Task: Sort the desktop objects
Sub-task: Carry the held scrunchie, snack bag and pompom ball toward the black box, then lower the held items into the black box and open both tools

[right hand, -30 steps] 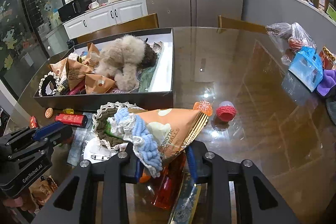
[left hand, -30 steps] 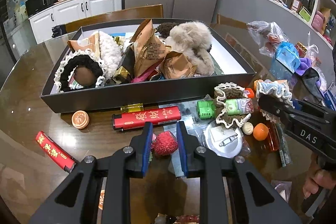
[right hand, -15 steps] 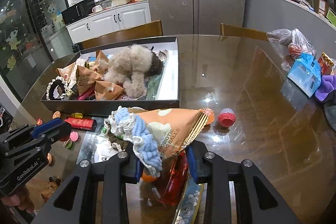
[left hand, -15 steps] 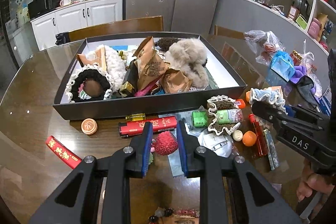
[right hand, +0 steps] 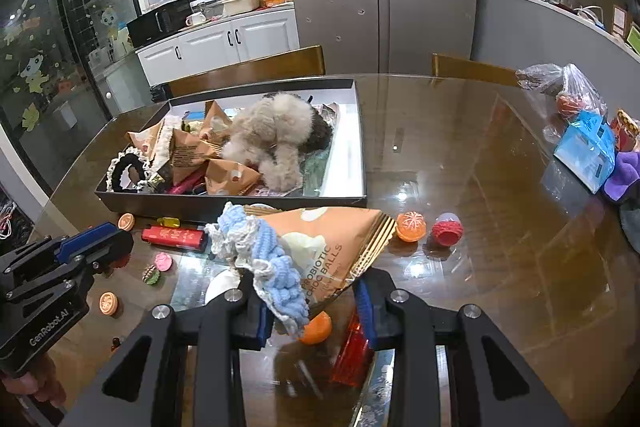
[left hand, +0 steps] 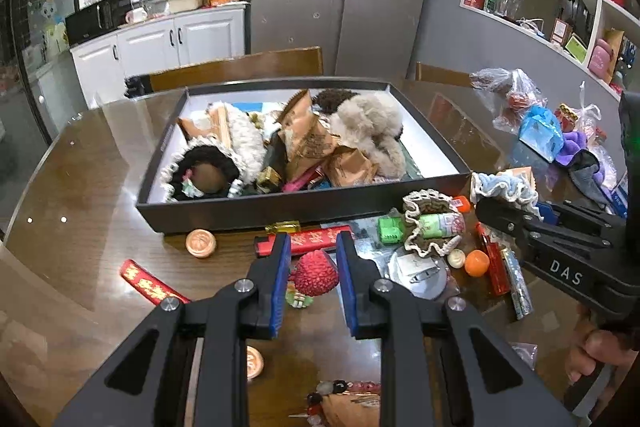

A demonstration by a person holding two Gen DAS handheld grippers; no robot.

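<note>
Orange "PROBIOTIC CHOC BALLS" pouch (right hand: 332,247), right claw (right hand: 312,301)

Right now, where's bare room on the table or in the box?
Free: white floor strip along the box's right wall, and the glass tabletop between box and blue bag. Crowded: the box's left side and the table along its front wall.

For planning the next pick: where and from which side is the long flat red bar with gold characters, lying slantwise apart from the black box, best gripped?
Grip the long red bar across its narrow width, near the middle, coming from above. It lies flat and slantwise on the wooden table, so probably the jaws must turn square to its long sides; both look unobstructed.
</note>
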